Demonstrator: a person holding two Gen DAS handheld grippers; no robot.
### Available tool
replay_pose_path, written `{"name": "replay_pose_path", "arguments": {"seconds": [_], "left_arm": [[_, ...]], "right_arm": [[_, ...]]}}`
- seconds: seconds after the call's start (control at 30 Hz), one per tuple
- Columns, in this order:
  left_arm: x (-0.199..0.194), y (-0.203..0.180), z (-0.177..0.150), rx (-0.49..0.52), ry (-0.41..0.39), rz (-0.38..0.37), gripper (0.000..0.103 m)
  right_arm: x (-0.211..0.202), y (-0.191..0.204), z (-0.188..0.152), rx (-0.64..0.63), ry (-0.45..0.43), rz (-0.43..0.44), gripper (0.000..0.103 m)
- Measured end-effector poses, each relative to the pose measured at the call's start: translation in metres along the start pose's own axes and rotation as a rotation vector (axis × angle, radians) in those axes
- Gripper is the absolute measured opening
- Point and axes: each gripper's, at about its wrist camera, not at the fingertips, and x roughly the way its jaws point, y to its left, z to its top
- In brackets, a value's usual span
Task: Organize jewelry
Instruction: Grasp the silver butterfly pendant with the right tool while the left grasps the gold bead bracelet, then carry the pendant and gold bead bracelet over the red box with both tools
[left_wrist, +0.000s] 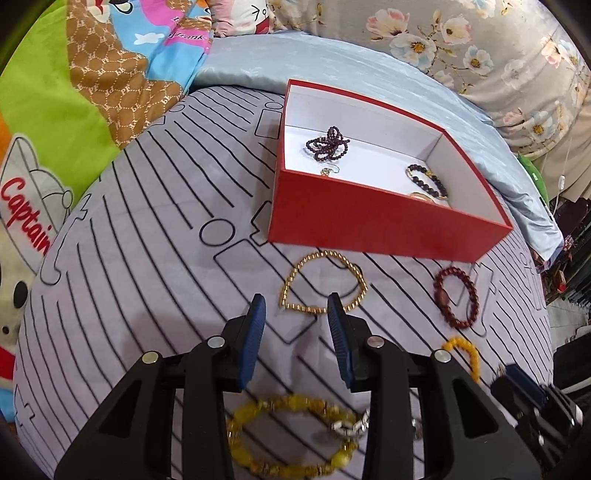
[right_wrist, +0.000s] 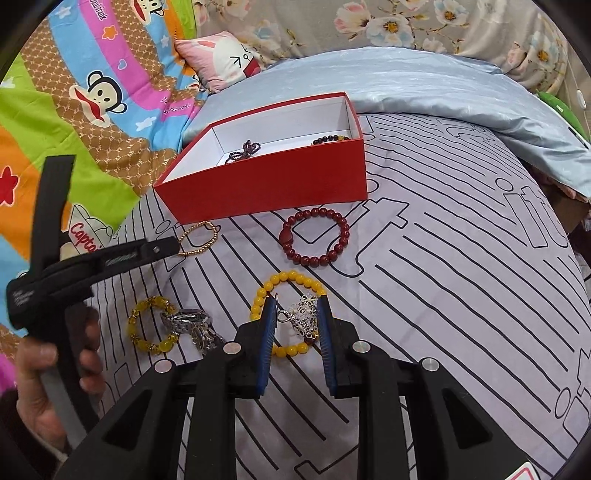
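My left gripper (left_wrist: 295, 301) stands open over the striped cover with nothing between its blue pads. A gold bead bracelet (left_wrist: 295, 275) lies just beyond its tips, partly behind the right finger. In the right wrist view my right gripper (right_wrist: 295, 301) is shut on a silver filigree ornament (right_wrist: 303, 314), held above a yellow bead bracelet (right_wrist: 291, 276). The red box (left_wrist: 369, 221) with a white inside holds a dark purple bead strand (left_wrist: 328, 144), a dark bead bracelet (left_wrist: 426, 181) and a small ring (left_wrist: 327, 171).
A dark red bead bracelet (right_wrist: 314, 236) lies in front of the box (right_wrist: 277, 184). A yellow stone bracelet (right_wrist: 151, 325) and a silver watch band (right_wrist: 192, 325) lie to the left. A hand (right_wrist: 55, 369) holds the left gripper (right_wrist: 166, 247). Pillows and a blue quilt (right_wrist: 424, 85) ring the cover.
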Motion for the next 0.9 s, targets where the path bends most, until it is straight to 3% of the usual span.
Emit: {"name": "replay_pose_path", "arguments": {"seconds": [0.13,0.37,0.57,0.9], "left_arm": [[0.012,-0.006,0.006,0.021,0.0,0.012,0.031],[0.02,-0.017,0.006,0.083,0.001,0.033,0.003],[0.013,-0.022,0.003,0.085,0.008,-0.002,0.003],[-0.042,-0.033,-0.006,0.103,-0.04,-0.085,0.003]], "right_arm": [[0.003,-0.002,0.001,0.007,0.006,0.006,0.021],[0.008,-0.006,0.006,0.021,0.012,0.01,0.021],[0.008,-0.005,0.006,0.021,0.011,0.009,0.021],[-0.016,0.002,0.011,0.007,-0.044,0.025,0.021]]}}
